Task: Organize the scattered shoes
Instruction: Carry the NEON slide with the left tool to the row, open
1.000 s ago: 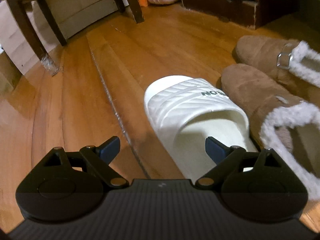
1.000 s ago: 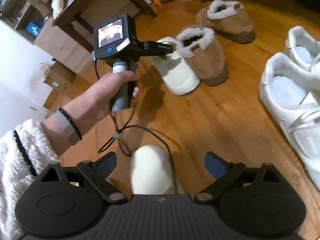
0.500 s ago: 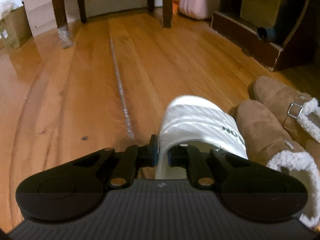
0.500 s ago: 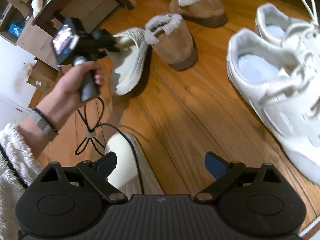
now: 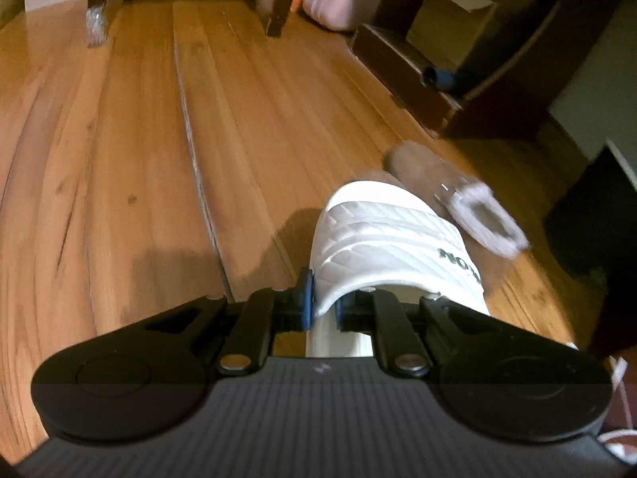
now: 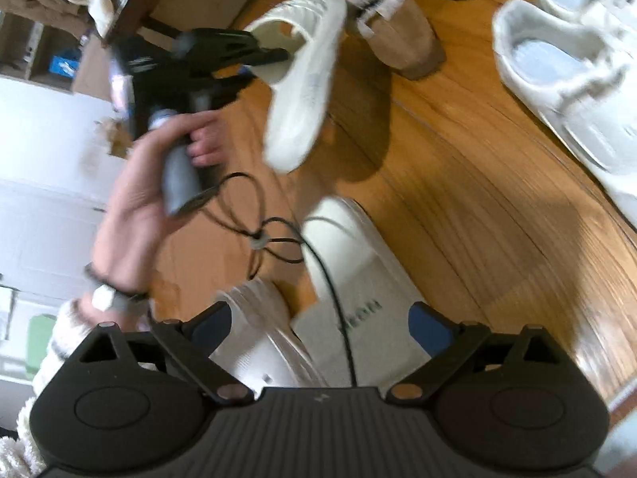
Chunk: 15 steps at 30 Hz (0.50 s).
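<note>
While you carry: you are mid-move with one shoe of a pair.
Left gripper (image 5: 320,306): clamped on the strap edge of the white slide (image 5: 382,239), which hangs clear of the floor (image 5: 139,159).
Right gripper (image 6: 318,318): jaws wide, nothing held, above the second white slide (image 6: 358,279).
Right of that: tan slippers (image 6: 398,36), white sneakers (image 6: 557,71).
Next move: probably set your slide down beside its mate, toes aligned.

Wood floor (image 6: 497,239): tan fur-lined slippers (image 6: 398,36), white sneakers (image 6: 565,79), white slide (image 6: 358,279) (green lettering), chair legs (image 5: 278,4).
</note>
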Each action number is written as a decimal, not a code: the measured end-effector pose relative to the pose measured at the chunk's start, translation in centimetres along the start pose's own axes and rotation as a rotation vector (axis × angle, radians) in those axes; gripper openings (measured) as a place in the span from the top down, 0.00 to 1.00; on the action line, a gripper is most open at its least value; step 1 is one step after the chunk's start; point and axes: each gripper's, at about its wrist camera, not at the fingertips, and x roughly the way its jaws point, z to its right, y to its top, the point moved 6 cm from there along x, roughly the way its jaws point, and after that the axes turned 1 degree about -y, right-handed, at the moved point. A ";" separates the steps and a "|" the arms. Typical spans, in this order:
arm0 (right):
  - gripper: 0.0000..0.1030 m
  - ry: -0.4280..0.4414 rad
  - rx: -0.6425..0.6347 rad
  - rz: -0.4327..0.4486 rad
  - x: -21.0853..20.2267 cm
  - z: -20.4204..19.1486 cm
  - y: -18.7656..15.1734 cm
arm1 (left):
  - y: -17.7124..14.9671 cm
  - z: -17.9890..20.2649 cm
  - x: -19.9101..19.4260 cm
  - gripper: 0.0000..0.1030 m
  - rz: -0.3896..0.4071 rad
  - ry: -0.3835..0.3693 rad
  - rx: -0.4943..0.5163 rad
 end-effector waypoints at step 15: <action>0.09 -0.277 -0.138 0.041 -3.9 0.2 -4.7 | -13.8 5.7 -5.6 0.40 -0.298 -0.077 0.008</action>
